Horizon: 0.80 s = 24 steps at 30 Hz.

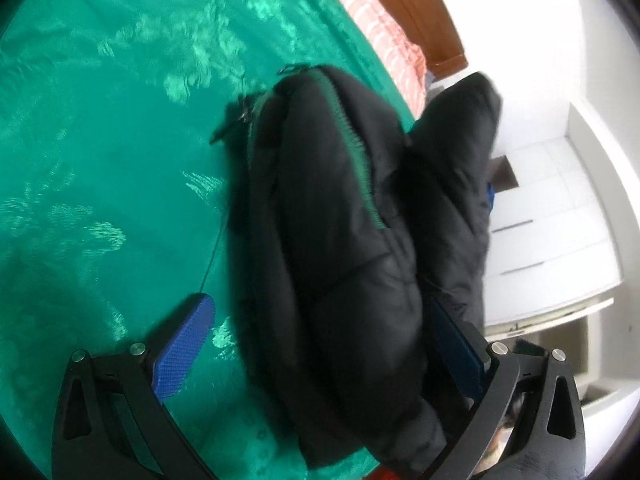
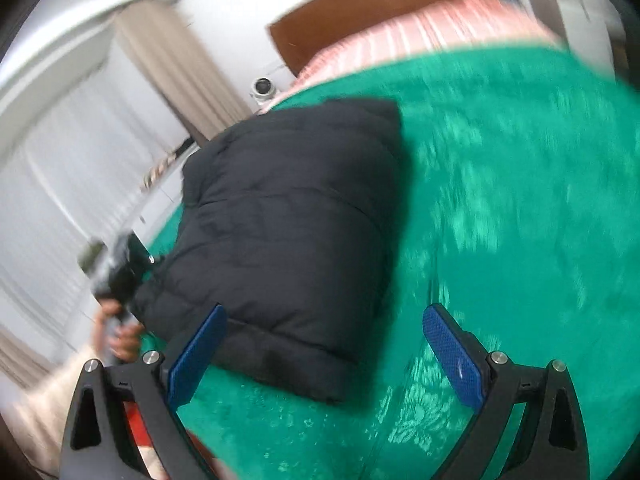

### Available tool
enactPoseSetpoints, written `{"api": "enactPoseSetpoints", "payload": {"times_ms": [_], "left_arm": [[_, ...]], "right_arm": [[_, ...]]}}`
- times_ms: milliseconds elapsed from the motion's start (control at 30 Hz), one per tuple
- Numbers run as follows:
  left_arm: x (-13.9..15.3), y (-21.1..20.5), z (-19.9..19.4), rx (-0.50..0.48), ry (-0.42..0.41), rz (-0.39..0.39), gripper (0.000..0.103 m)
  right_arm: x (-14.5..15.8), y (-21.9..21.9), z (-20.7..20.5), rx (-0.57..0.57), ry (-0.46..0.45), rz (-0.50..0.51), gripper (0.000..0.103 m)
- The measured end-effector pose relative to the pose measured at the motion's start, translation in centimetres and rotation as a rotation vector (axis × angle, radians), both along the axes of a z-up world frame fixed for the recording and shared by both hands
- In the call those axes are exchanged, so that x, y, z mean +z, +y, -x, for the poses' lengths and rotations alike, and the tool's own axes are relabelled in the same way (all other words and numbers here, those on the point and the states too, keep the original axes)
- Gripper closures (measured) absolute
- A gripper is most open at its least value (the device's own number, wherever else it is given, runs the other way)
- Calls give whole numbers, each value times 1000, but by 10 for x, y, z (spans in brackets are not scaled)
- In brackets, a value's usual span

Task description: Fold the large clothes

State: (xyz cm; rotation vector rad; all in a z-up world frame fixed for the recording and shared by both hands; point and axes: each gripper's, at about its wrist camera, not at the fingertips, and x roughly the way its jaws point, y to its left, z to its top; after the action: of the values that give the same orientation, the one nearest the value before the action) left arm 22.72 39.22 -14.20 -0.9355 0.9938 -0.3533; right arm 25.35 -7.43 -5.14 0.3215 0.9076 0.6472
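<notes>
A black puffer jacket [image 1: 340, 240] with a green zipper lies folded on the green bedspread [image 1: 100, 140]. My left gripper [image 1: 324, 328] is open, its jaws wide apart with a thick fold of the jacket lying between the blue pads; the right pad is partly hidden by the fabric. In the right wrist view the jacket [image 2: 280, 220] is a folded block on the bedspread [image 2: 520, 220]. My right gripper [image 2: 324, 344] is open and empty just in front of the jacket's near edge. The left gripper's body and the hand holding it [image 2: 116, 280] show at the jacket's left side.
A pink striped pillow [image 1: 380, 28] and brown headboard [image 1: 416, 8] lie at the far end of the bed. White cabinets [image 1: 552, 220] stand beyond the bed edge. Beige curtains [image 2: 180, 72] hang at the wall.
</notes>
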Motion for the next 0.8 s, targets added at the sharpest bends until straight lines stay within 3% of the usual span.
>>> {"api": "enactPoseSetpoints", "payload": {"times_ms": [133,400,633,800], "left_arm": [[0,-1,-5,-9,-7,-6,0],[-5,1,-2,-6,-19,-34,0],[-6,-2,-3,-16,19,-55,0],[-7,-5,-16,-40,71,-62,0]], "right_arm": [[-31,-20,-8,-59,136,-55,5],[-31,-36,-11,-41,132,-173,4],[-61,-35,-24,-16,274,-341,0],[-65,-23,-44,20,287,-419,1]]}}
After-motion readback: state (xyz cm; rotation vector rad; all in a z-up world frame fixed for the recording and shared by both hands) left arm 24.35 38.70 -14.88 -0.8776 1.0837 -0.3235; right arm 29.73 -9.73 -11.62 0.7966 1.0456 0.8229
